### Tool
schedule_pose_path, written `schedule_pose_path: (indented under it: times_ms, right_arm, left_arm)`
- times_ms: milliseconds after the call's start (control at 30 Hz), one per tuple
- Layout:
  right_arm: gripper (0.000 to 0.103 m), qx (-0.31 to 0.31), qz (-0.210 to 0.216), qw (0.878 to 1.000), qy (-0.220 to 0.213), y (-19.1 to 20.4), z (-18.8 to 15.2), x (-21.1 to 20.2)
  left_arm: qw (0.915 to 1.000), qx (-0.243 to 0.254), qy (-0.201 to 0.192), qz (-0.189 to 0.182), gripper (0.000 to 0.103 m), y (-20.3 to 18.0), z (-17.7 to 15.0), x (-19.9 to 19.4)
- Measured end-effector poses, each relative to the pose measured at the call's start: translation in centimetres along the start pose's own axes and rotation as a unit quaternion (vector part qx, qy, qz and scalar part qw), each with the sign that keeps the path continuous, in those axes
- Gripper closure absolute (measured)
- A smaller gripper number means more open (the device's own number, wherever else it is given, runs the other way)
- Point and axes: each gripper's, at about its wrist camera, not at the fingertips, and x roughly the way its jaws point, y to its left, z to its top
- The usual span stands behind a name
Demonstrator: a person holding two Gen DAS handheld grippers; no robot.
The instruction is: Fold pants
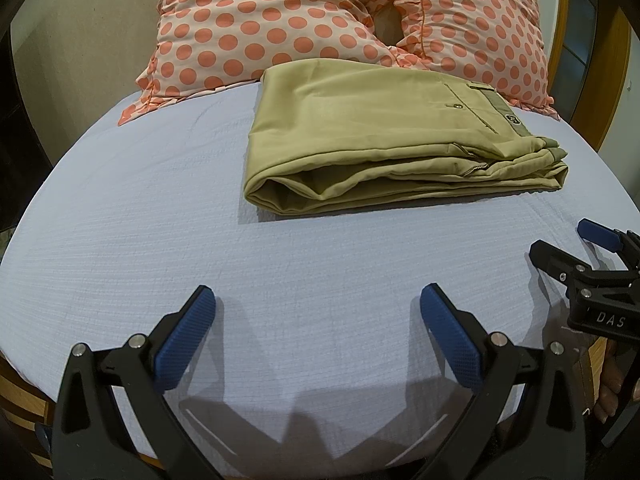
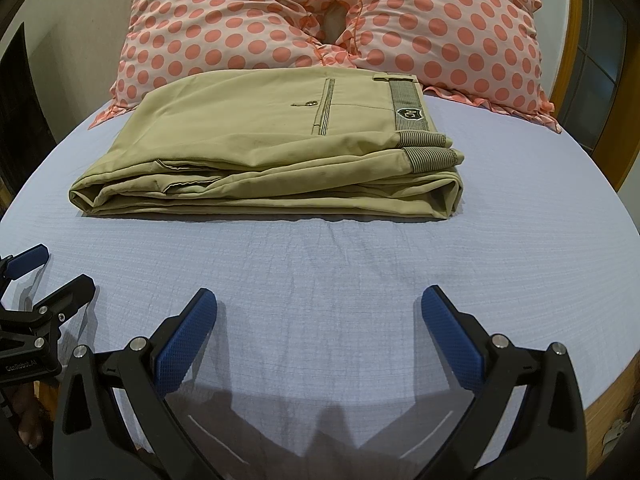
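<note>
Khaki pants (image 1: 372,136) lie folded into a flat stack on the pale blue bed sheet (image 1: 160,220), waistband with a dark badge at the right end. They also show in the right wrist view (image 2: 260,148). My left gripper (image 1: 318,300) is open and empty above the sheet, well short of the pants' near edge. My right gripper (image 2: 320,300) is open and empty, also back from the pants. Each gripper shows at the edge of the other's view: the right gripper (image 1: 560,244) at the right, the left gripper (image 2: 60,268) at the left.
Two polka-dot pillows (image 1: 260,24) (image 2: 448,28) lean against the head of the bed right behind the pants. A wooden bed frame (image 1: 616,80) curves along the right side. The sheet's front edge drops off just below the grippers.
</note>
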Motion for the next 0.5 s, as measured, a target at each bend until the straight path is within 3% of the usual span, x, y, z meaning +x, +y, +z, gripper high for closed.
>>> schedule_pose_path:
  times_ms: [500]
  right_arm:
    - [0.001, -0.001, 0.001, 1.000, 0.000, -0.09, 0.00, -0.02]
  left_arm:
    - [1.0000, -0.003, 0.008, 0.001, 0.002, -0.02, 0.22, -0.01]
